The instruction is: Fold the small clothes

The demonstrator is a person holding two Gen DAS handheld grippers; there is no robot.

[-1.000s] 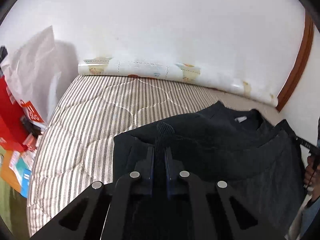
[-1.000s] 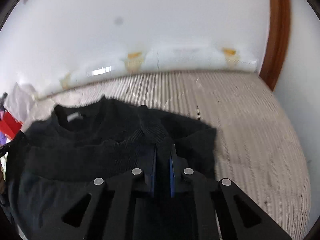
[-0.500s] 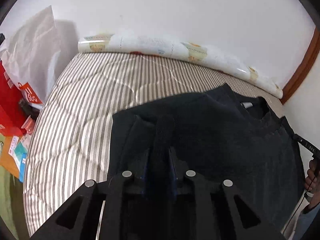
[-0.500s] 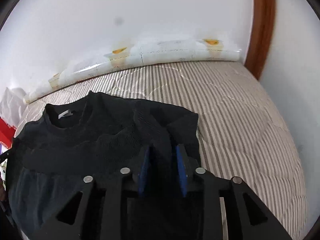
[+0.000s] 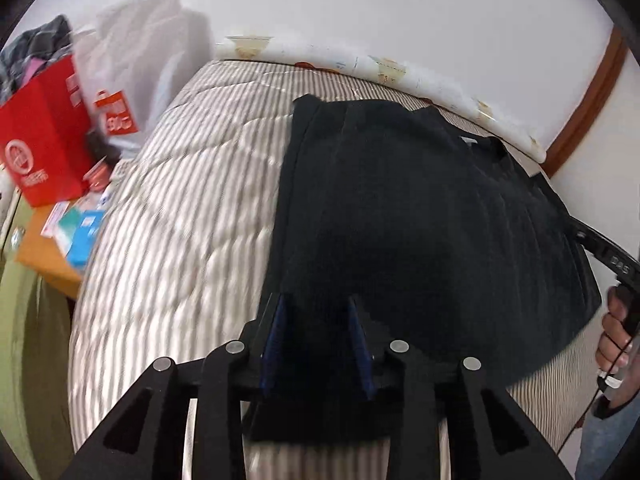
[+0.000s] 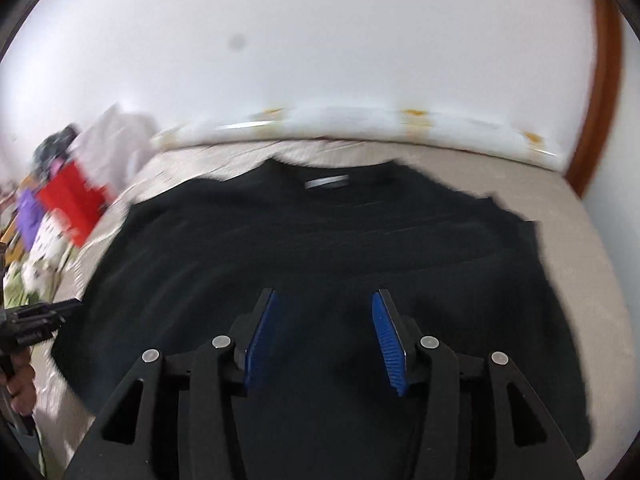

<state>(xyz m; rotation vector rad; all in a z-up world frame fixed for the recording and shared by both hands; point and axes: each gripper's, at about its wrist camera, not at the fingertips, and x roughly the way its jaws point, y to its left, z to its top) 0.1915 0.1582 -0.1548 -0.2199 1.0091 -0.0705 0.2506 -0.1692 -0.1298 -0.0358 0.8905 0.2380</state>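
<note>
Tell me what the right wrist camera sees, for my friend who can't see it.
A black sweater lies spread on a striped bed. Over it, the right hand-held gripper is opening, its blue pads apart and pressing nothing. A white wall and a red bag are behind.

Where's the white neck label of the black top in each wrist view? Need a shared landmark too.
Left wrist: the neck label sits upper right, at the collar of the black top.
Right wrist: the label sits top centre, just below the far collar edge.
Shared landmark: the brown wooden door trim on the right in both.
</note>
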